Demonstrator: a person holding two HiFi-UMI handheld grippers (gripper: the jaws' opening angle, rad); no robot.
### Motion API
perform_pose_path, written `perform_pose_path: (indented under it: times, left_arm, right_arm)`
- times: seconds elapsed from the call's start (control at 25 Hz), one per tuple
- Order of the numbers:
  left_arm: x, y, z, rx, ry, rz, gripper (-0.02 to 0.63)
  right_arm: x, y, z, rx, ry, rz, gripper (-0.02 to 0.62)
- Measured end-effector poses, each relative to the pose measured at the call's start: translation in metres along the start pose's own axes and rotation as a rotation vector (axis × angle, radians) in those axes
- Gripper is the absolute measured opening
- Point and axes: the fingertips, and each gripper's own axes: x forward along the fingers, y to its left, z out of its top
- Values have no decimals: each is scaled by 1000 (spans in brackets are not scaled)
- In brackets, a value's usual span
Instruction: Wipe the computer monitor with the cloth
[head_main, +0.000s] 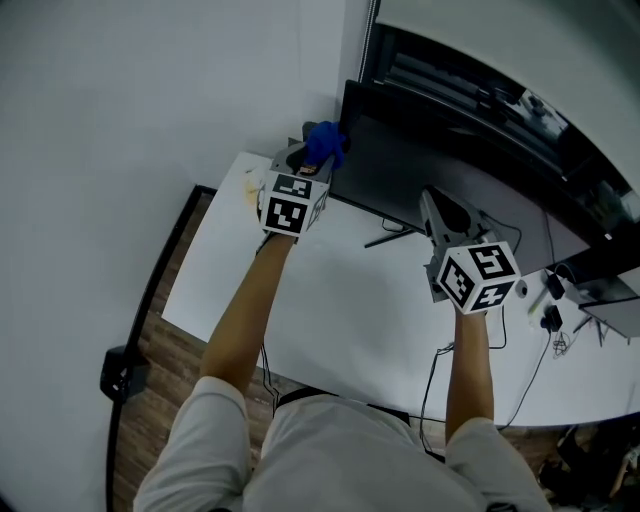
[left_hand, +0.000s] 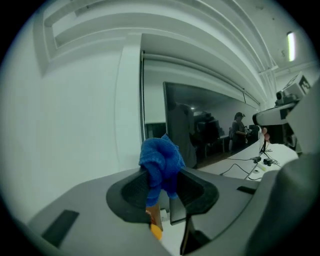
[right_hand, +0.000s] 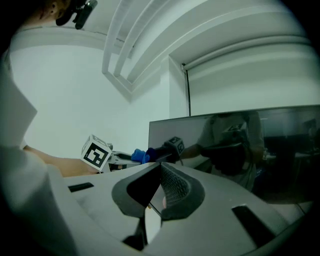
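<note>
Near: my left gripper (left_hand: 162, 182) has its jaws pinching the bunched blue cloth (left_hand: 161, 157), which stands up out of them. My right gripper (right_hand: 160, 172) hovers over the table (head_main: 330, 290), jaws pressed together on nothing. Far: the cloth sits at the left edge of the monitor (head_main: 400, 180), contact uncertain. I judge the cloth fetched and most of the screen unwiped.

No legible text, label, brand or number anywhere
</note>
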Motion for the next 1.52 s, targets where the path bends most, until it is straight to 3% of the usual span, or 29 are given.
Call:
perform_pose_path:
  times: [0.28, 0.8, 1.28, 1.52]
  left_arm:
    - [16, -8, -76, -99, 99, 34, 149]
    - [34, -35, -188, -180, 242, 48, 149]
    - [54, -60, -215, -292, 220, 47, 146]
    - [65, -109, -219, -303, 236, -34, 143]
  right_arm:
    - [-8, -16, -47, 19, 68, -31, 14]
    - [-15, -25, -129, 90, 169, -38, 14]
    - [-42, -58, -176, 133, 191, -61, 14]
    - [-68, -84, -189, 146, 198, -82, 14]
